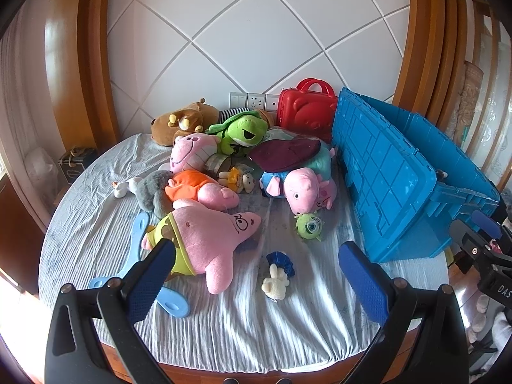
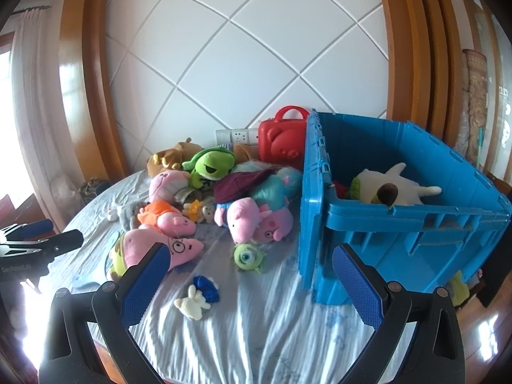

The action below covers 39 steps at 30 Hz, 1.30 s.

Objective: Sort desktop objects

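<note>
A heap of plush toys lies on the cloth-covered round table [image 1: 288, 336]: a pink star plush [image 1: 208, 243], a Peppa pig [image 1: 304, 188], a green one-eyed ball [image 1: 308, 225], a green frog [image 1: 243, 131] and a small white bunny with blue cloth [image 1: 276, 280]. A blue crate [image 2: 400, 217] stands at the right and holds a white plush [image 2: 393, 185]. My left gripper [image 1: 256, 275] is open and empty above the near table edge. My right gripper [image 2: 249, 275] is open and empty, just left of the crate's near corner.
A red case [image 1: 307, 108] stands at the wall behind the toys. Light blue flat pieces [image 1: 140, 240] lie at the table's left. The right gripper shows at the right edge of the left wrist view [image 1: 480, 243]. Wooden frames flank the white wall.
</note>
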### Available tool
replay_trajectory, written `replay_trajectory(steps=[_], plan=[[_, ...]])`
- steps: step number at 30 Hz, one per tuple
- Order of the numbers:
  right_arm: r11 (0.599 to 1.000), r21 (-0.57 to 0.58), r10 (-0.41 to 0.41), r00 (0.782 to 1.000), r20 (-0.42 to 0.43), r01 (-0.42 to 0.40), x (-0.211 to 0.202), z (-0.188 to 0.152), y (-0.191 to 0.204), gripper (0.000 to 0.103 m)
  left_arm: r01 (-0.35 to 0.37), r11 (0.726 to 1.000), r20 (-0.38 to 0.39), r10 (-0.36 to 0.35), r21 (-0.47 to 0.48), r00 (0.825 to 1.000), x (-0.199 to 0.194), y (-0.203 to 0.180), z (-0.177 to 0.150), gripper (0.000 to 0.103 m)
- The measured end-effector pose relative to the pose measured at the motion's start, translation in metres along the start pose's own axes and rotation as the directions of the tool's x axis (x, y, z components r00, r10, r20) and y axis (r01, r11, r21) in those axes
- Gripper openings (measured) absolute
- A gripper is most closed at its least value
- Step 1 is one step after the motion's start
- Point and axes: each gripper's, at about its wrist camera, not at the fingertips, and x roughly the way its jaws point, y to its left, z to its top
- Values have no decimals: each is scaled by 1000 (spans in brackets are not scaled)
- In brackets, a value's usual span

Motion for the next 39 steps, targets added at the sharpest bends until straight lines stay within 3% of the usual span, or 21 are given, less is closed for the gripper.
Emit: replay_trajectory(steps=[5,10,15,20,26,33,39], plan=[[998,-21,58,998,-9,-58,9,-2,3,103,-38,998,-28,37,-58,999,11,17,-12,103],[986,-33,159,985,-65,-161,39,-14,12,103,-125,983,-121,109,-134,987,29,53,-40,103],[966,-8,253,950,-181,-259,86,-37,33,103,-258,948,-230,213,-187,950,38,97,-77,103],[950,-25,291,914,-283,-311,117,-54,70,103,-334,917,-299,263,-217,917,50,144,-100,103],[966,31,252,921,-297,-255,140,-60,102,103,-345,920,-330,272,-187,904,79,204,-102,103],[994,83,104,914,-393,-77,181,-75,159,103,-237,965,-400,173,-115,900,140,270,-89,97],[985,149,-9,885,-465,88,198,-86,173,103,-144,988,-453,104,-54,885,192,285,-76,97]])
